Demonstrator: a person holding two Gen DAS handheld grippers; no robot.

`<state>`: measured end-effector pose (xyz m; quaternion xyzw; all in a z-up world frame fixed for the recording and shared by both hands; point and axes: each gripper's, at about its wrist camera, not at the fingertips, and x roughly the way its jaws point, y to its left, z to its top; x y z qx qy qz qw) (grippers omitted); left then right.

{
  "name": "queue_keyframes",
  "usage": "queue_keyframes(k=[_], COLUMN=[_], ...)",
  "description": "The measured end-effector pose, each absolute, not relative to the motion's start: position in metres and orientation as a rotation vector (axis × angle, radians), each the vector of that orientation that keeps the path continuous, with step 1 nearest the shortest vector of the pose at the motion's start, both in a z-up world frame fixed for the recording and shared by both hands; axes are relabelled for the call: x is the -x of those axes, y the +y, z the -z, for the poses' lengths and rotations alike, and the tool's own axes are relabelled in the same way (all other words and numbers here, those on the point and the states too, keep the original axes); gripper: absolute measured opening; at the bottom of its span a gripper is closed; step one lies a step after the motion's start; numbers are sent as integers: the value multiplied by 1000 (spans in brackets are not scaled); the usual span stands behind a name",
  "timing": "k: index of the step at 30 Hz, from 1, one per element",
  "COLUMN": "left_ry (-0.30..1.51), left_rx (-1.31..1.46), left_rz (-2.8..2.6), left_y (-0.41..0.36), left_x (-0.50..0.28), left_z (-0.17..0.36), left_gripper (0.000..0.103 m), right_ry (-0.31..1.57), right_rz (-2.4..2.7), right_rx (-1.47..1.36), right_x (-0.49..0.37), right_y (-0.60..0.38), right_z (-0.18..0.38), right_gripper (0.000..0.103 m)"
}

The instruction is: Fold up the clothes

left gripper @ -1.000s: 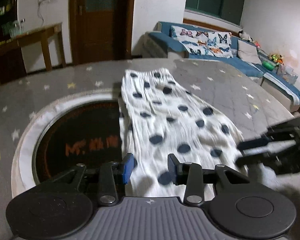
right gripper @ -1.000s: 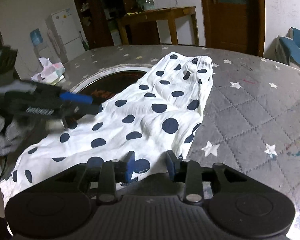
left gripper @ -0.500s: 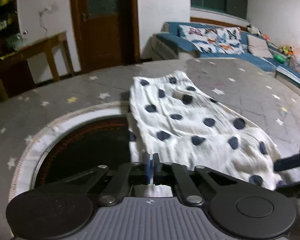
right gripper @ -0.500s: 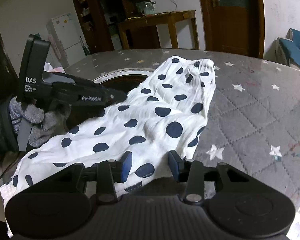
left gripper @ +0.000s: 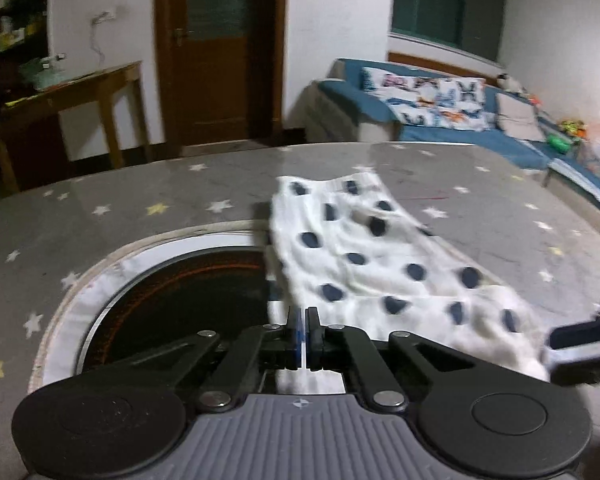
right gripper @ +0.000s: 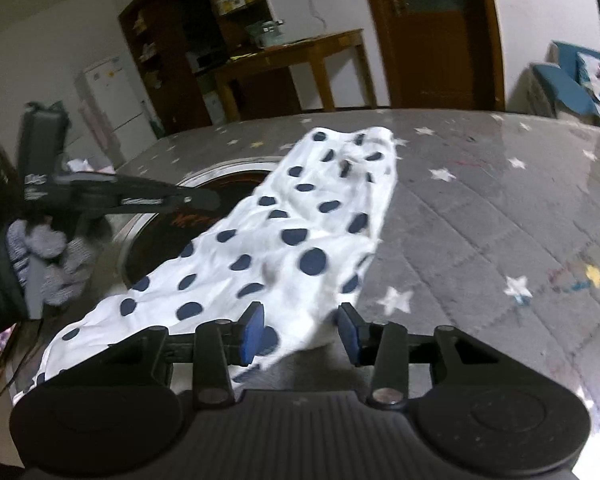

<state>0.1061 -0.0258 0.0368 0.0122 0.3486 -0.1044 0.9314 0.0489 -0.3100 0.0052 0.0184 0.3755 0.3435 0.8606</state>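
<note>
Fold barely begun. The white cotton garment with navy polka dots (right gripper: pixel 284 240) lies stretched lengthwise on the round grey quilted desk with pale star print (right gripper: pixel 500 208), its far end bunched near the desk's far side, its near end at the two grippers. No crease or doubled layer visible yet; the whole length is still one spread, so every fold seems left to do.

Left gripper (left gripper: pixel 303 320): jaws pressed together at the garment's near left edge. The pads sit right at the hem, but whether cloth is caught between them cannot be told; motion blur hides it.

Right gripper (right gripper: pixel 300 326): jaws spread, blue pads (right gripper: pixel 253 326) either side of the near right corner of the garment, not pressing it. It has just been opening a little, cloth between the jaws but loose.

Judgement: the next step is likely to be a grab of both near corners and a carry toward the far end.

Materials: fabric thin, soft, wrinkled, drapes in loose ridges; likely to slip and sag. Desk cover matte, stitched in diamonds. A dark glassy round inset with pale ring (left gripper: pixel 188 292) lies under the garment's left edge.
</note>
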Motion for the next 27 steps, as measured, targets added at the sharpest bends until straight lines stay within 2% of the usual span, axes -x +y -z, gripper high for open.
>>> queue_keyframes(k=[6, 8, 9, 11, 18, 20, 22, 27], left_ry=[749, 754, 749, 748, 769, 777, 767, 724], left_rx=[-46, -67, -91, -142, -175, -168, -161, -151], left_rz=[351, 379, 389, 386, 296, 275, 281, 349], left_y=[-59, -69, -74, -81, -68, -63, -61, -72], left_x=[-99, -98, -96, -95, -106, -108, -107, -106], left_z=[-33, -30, -28, -24, -8, -10, -16, -28], left_gripper=[3, 3, 4, 4, 6, 6, 6, 6], right_ry=[793, 789, 793, 794, 790, 790, 779, 685], right_rz=[-731, -736, -737, -719, -692, -685, -673, -695], right_rx=[-53, -59, -57, -39, 41, 50, 70, 107], right_x=[-58, -60, -59, -56, -46, -46, -45, -45], right_y=[-311, -309, -308, -308, -308, -307, -306, -296], right_z=[7, 9, 10, 8, 4, 2, -4, -26], right_gripper=[38, 23, 12, 7, 7, 10, 21, 21])
